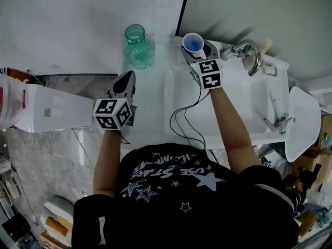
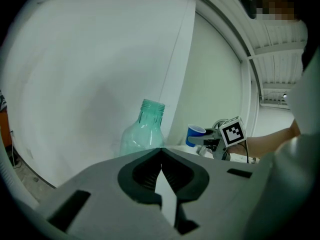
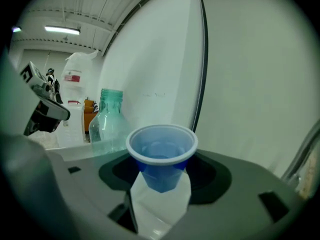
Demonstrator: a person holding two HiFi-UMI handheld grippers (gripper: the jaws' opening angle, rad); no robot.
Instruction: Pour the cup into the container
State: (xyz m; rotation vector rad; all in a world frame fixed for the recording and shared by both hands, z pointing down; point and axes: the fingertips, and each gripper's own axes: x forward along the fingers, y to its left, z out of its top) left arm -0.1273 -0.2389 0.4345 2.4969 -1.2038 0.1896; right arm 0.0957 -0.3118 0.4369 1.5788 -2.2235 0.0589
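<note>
The cup (image 3: pixel 161 156) in the grey right gripper (image 3: pixel 161 178) is blue with a white rim, and the bottle (image 3: pixel 107 121) to that gripper's left is clear teal-green. The left gripper (image 2: pixel 161 153) is grey with black pads (image 2: pixel 143 174), and each gripper bears a white cube (image 1: pixel 111 113) with black square markers. Behind both grippers, the shirt (image 1: pixel 176 191) is black with white stars and lettering.

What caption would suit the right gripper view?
Right gripper holds an upright blue cup, with the open green bottle beyond.
</note>
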